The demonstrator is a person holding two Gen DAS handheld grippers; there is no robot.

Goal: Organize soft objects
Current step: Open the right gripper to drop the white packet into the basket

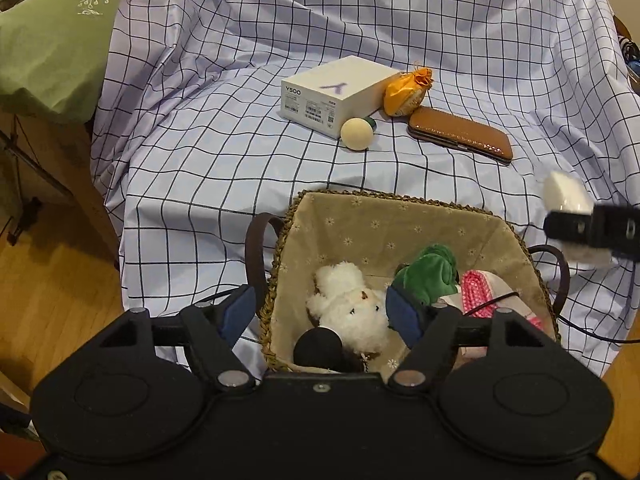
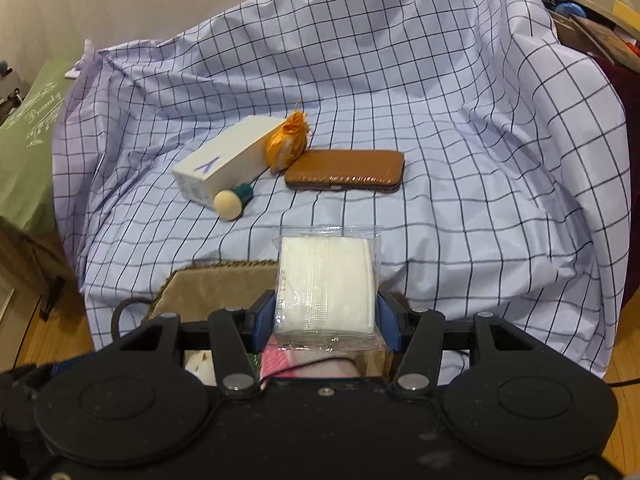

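My left gripper [image 1: 320,308] hangs open over a woven basket [image 1: 400,197] lined with beige cloth. A white plush toy [image 1: 352,312] lies in the basket below and between the blue pads, which do not press on it. A green plush [image 1: 430,276] and a pink knitted piece [image 1: 480,292] lie beside it. My right gripper [image 2: 326,314] is shut on a white tissue packet in clear wrap [image 2: 326,276], held just above the basket's right side [image 2: 224,266]. The left wrist view catches that packet [image 1: 564,192] and the right gripper [image 1: 592,228] at its right edge.
Behind the basket on the checked cloth [image 1: 200,140] lie a white box [image 1: 332,94], an orange pouch [image 1: 406,92], a brown case [image 1: 460,136] and a cream ball-headed item [image 1: 357,133]. A green cushion [image 1: 48,40] is at the left above the wooden floor [image 1: 52,280].
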